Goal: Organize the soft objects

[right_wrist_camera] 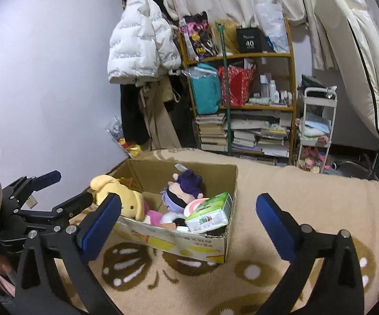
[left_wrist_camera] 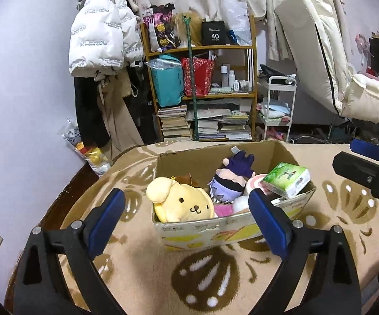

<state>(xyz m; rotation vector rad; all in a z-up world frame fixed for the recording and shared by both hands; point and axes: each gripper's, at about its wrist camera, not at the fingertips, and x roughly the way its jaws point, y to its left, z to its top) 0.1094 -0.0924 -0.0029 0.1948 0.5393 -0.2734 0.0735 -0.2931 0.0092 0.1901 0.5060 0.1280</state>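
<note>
My left gripper [left_wrist_camera: 186,220] hangs over the patterned blanket [left_wrist_camera: 210,275] with its jaws spread wide and nothing between the blue pads [left_wrist_camera: 105,223], aimed down at the near wall of the cardboard box [left_wrist_camera: 207,232]. My right gripper [right_wrist_camera: 189,225] is likewise released and empty, its pads [right_wrist_camera: 97,225] framing the same box [right_wrist_camera: 186,244] from the other side; part of it shows at the right edge of the left wrist view, well clear of the box. The soft things sit inside the box: a yellow dog plush [left_wrist_camera: 184,202] leans against the near left corner, its head above the rim, a purple-haired doll [left_wrist_camera: 231,181] lies in the middle, and a green tissue pack [left_wrist_camera: 286,179] rests tilted on the right rim, on top of other items. A pink-and-white round thing [left_wrist_camera: 253,183] and some pink and white fabric lie between the doll and the pack; I cannot tell what they are. The box stands on the blanket, touching neither gripper. Behind it are a wooden shelf [left_wrist_camera: 199,94] stacked with books and bags, a white puffer jacket [left_wrist_camera: 100,34] hanging on the wall, a small white cart [left_wrist_camera: 278,110] and a cream mattress [left_wrist_camera: 318,52] propped upright.
</note>
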